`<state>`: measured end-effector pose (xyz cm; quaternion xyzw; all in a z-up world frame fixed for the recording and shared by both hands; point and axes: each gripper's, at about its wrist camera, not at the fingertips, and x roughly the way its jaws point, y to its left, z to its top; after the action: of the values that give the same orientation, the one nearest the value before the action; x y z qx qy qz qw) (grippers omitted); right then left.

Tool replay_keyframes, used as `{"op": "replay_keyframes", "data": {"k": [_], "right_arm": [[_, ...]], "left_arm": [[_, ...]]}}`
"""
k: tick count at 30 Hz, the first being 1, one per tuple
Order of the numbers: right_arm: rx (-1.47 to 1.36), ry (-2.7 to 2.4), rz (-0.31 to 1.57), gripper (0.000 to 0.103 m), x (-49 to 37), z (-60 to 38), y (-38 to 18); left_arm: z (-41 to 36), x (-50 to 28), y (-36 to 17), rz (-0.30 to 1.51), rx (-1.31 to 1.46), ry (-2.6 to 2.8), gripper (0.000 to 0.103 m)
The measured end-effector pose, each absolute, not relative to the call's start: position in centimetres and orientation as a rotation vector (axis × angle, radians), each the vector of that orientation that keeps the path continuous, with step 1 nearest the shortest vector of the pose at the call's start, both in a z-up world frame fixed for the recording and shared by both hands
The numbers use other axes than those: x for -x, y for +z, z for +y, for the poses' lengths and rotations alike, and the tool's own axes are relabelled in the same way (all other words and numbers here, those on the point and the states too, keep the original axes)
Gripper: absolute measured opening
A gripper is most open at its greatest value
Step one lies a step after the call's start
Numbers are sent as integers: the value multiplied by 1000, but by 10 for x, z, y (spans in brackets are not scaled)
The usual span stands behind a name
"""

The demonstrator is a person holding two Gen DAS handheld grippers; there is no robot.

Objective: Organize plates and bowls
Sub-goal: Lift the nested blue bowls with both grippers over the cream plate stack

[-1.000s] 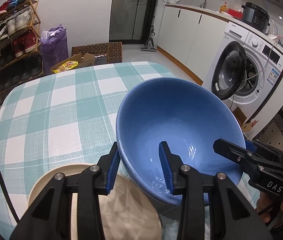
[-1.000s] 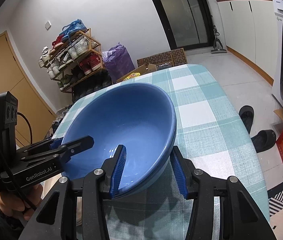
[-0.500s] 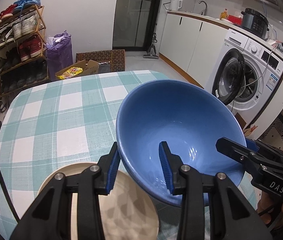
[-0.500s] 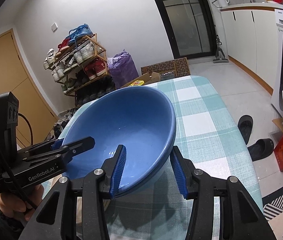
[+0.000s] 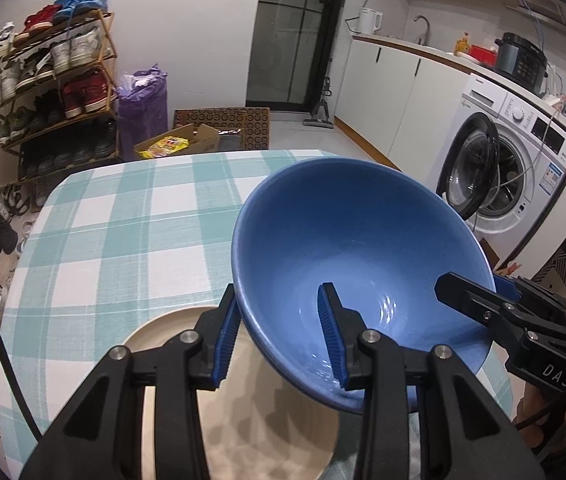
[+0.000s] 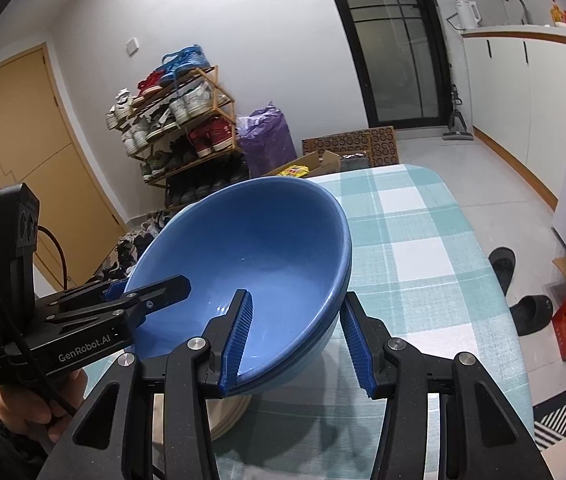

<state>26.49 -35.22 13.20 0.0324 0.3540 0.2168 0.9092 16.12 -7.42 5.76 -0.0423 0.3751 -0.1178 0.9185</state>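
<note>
Both grippers have risen a little together with the blue bowl [image 5: 359, 264] since the earlier frames, so more of the floor and of the shoe rack [image 5: 49, 80] beyond the surface is now in view, and more of the beige plate [image 5: 243, 408] shows under the bowl.

The left gripper [image 5: 279, 334] is partly closed on the near-left rim of the bowl: one blue pad lies against the outer wall and the other stands inside the bowl. The right gripper [image 6: 297, 340] holds the opposite side of the rim in the same manner, one pad inside and one outside; in the right wrist view it seems that two blue bowls are nested, because a second rim line shows under the first one. Each gripper is also seen in the other camera, at the edge of the bowl.

The bowl is in the air, tilted, above the surface [image 5: 123, 232] with a teal and white checked cloth. The beige plate lies flat on this cloth, partly below the bowl, on the side of the left gripper. A washing machine [image 5: 515, 168] with an open door stands further away.
</note>
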Motion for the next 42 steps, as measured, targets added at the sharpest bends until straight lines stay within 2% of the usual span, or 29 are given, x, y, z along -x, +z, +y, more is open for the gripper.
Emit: {"op": "replay_keyframes", "data": {"k": [18, 42], "right_arm": [[-8, 541, 732, 47, -255, -292, 138], [69, 596, 813, 47, -262, -234, 104]], "left_arm": [[-17, -137, 60, 746, 145, -157, 37], [27, -133, 24, 794, 210, -95, 37]]}}
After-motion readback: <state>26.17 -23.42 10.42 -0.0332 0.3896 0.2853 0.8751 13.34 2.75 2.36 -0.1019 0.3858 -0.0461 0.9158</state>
